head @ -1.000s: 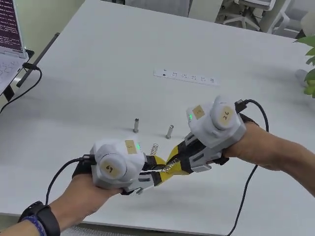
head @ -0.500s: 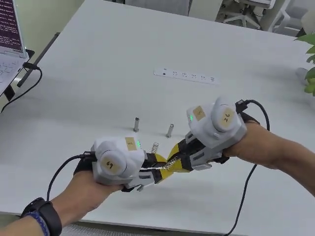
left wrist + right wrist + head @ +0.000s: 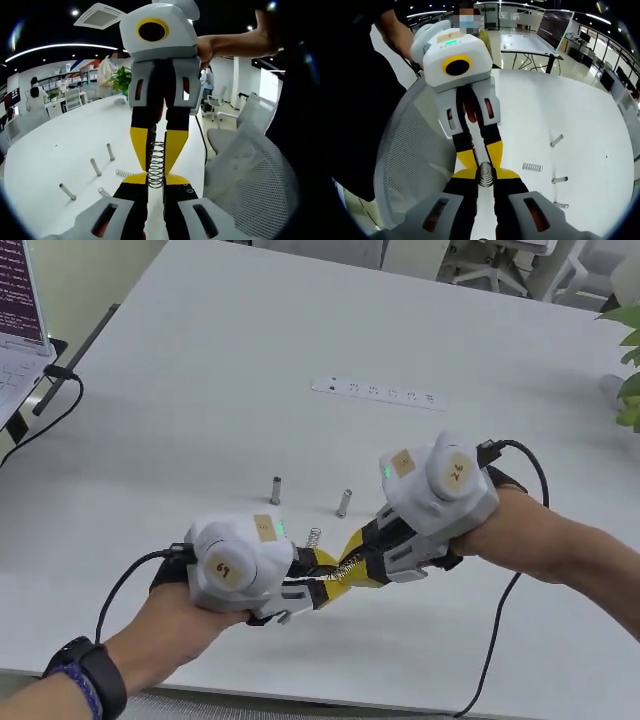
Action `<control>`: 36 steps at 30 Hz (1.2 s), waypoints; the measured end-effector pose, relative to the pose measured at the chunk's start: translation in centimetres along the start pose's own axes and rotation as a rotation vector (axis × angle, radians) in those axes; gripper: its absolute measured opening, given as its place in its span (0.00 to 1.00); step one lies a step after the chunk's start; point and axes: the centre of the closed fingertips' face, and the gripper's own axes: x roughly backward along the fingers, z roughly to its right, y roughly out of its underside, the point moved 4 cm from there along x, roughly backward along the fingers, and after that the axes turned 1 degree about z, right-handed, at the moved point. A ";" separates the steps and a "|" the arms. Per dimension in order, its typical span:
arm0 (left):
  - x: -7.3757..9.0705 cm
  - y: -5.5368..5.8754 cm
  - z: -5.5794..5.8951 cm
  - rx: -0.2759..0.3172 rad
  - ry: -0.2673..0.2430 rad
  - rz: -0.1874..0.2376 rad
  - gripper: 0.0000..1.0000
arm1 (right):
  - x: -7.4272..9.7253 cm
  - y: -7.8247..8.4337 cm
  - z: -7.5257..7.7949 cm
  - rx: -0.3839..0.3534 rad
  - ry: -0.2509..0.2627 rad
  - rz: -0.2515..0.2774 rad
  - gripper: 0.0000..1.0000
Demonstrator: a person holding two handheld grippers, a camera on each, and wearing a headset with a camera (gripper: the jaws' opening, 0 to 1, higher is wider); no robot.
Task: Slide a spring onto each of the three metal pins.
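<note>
Head view: my left gripper (image 3: 318, 590) and right gripper (image 3: 355, 562) both pinch one spring (image 3: 340, 576) between them above the table (image 3: 200, 390). Left gripper view: three pins (image 3: 95, 167) stand bare. Right gripper view: a loose spring (image 3: 532, 167) lies nearby; no pin is done yet, I judge.

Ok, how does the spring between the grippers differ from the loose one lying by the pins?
The held spring is off the table, pinched between the fingers of the left gripper and right gripper; the loose spring lies flat on the table, untouched. The held spring runs in line with both grippers; the loose spring lies beside the pins. Both are metal coils, neither on a pin.
</note>
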 end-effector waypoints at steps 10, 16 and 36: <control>-0.1 0.1 0.1 0.002 0.006 -0.005 0.02 | -0.1 0.1 -0.1 0.003 -0.007 -0.004 0.08; 0.0 0.1 -0.4 0.016 -0.014 -0.001 0.03 | -0.2 -0.1 0.3 0.003 0.009 0.000 0.08; 2.4 1.7 -1.9 0.102 -0.089 -0.009 0.08 | -0.5 0.3 1.6 -0.009 0.041 -0.026 0.08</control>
